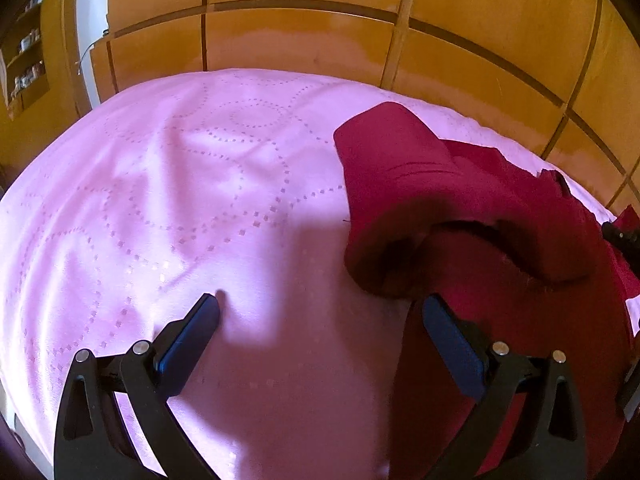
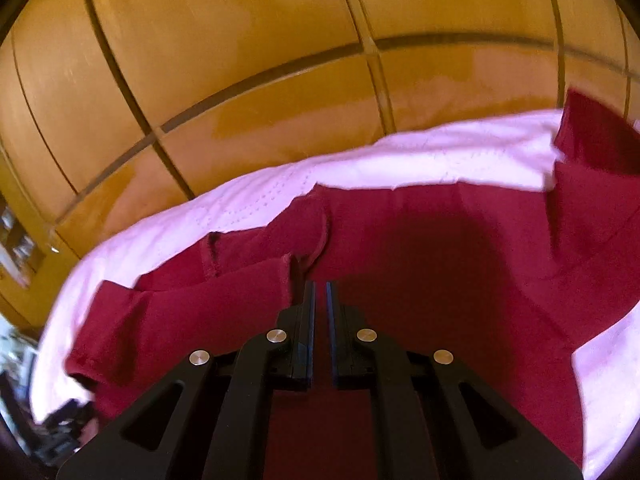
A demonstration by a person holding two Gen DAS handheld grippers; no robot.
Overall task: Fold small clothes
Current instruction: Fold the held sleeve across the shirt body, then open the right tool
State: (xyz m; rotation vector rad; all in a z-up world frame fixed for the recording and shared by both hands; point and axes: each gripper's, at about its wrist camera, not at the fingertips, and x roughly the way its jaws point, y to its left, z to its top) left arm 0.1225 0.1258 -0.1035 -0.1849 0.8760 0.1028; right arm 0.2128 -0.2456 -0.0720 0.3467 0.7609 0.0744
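Observation:
A dark red garment (image 1: 472, 216) lies on a pink bedspread (image 1: 180, 184), at the right in the left wrist view. Its near edge is folded over and stands up in a loose roll. My left gripper (image 1: 320, 308) is open and empty, low over the bedspread, its right finger (image 1: 444, 328) at the garment's near left edge. In the right wrist view the garment (image 2: 440, 248) fills the middle, with a sleeve (image 2: 172, 304) to the left. My right gripper (image 2: 320, 288) hangs over the garment with its jaws nearly together and no cloth seen between them.
A tall wooden wardrobe (image 1: 304, 20) with panelled doors stands right behind the bed. A shelf with small items (image 1: 28, 52) is at the far left. The bedspread (image 2: 440, 156) stretches wide to the left of the garment.

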